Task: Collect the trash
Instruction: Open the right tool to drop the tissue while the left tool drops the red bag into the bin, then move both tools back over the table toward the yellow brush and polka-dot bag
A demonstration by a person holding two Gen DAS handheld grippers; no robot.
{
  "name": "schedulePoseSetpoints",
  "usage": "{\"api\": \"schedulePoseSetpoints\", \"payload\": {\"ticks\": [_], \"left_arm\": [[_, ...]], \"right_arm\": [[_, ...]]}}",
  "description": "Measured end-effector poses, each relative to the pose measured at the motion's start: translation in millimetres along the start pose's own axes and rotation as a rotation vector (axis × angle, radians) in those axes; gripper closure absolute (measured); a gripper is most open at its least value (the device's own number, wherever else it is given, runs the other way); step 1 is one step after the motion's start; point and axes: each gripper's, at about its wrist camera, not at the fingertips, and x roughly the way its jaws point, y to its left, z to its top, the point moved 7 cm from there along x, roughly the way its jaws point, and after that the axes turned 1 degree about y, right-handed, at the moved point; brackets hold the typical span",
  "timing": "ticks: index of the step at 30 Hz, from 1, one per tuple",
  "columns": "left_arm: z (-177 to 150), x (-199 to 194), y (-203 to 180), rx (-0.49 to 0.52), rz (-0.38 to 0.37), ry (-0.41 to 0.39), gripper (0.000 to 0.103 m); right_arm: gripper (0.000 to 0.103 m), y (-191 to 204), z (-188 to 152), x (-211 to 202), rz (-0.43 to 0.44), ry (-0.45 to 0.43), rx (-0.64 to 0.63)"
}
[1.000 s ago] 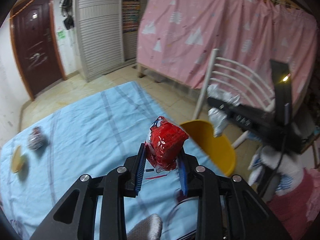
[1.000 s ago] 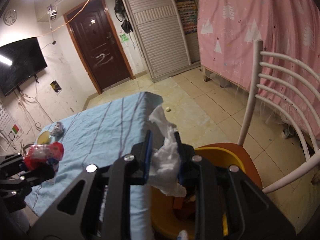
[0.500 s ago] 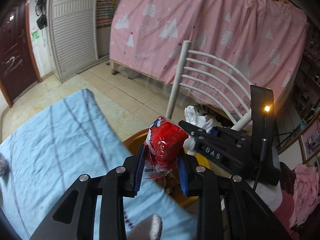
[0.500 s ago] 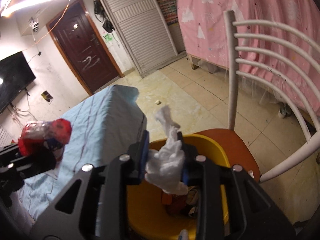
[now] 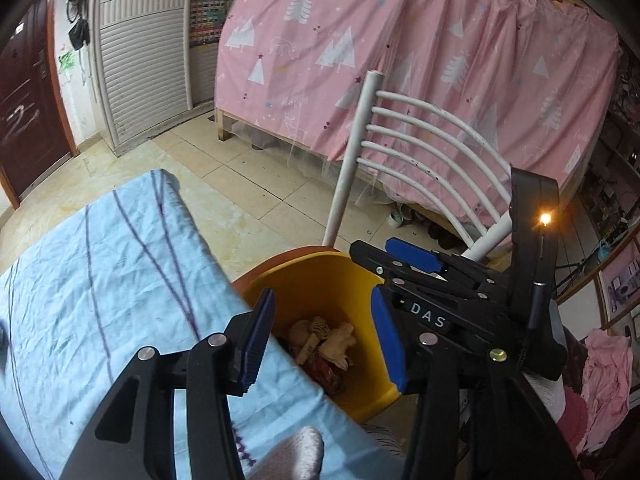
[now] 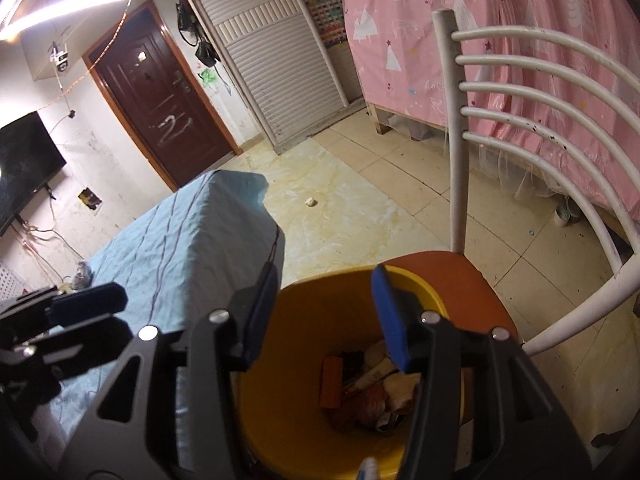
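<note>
Both the left gripper (image 5: 324, 332) and right gripper (image 6: 326, 314) gape empty over the yellow bin (image 6: 280, 392); its trash (image 6: 380, 396) looks light, crumpled and soft, probably best pinched by a loose fold.

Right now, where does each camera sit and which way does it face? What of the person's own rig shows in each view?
Left wrist: on the left gripper, facing down its open fingers into the yellow bin; the right gripper shows at right.
Right wrist: on the right gripper, open above the same bin; the left gripper shows at left.
Both views share the bin, white chair, blue tablecloth and pink curtain.
</note>
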Motion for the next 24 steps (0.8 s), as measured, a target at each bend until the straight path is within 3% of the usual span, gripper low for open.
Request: {"api": "schedulePoseSetpoints", "payload": {"ticks": [12,24], "left_arm": [[-0.5,-55.7,63.6,-0.087,0.049,-0.087,0.062],[-24.5,-127.8,182.2,-0.243,0.184,-0.175,0.057]], "right_arm": [[0.051,81.5,20.7,-4.8,0.017,-0.009,-0.126],[0.046,209.6,19.6,21.1,0.087,0.025,-0.298]]}}
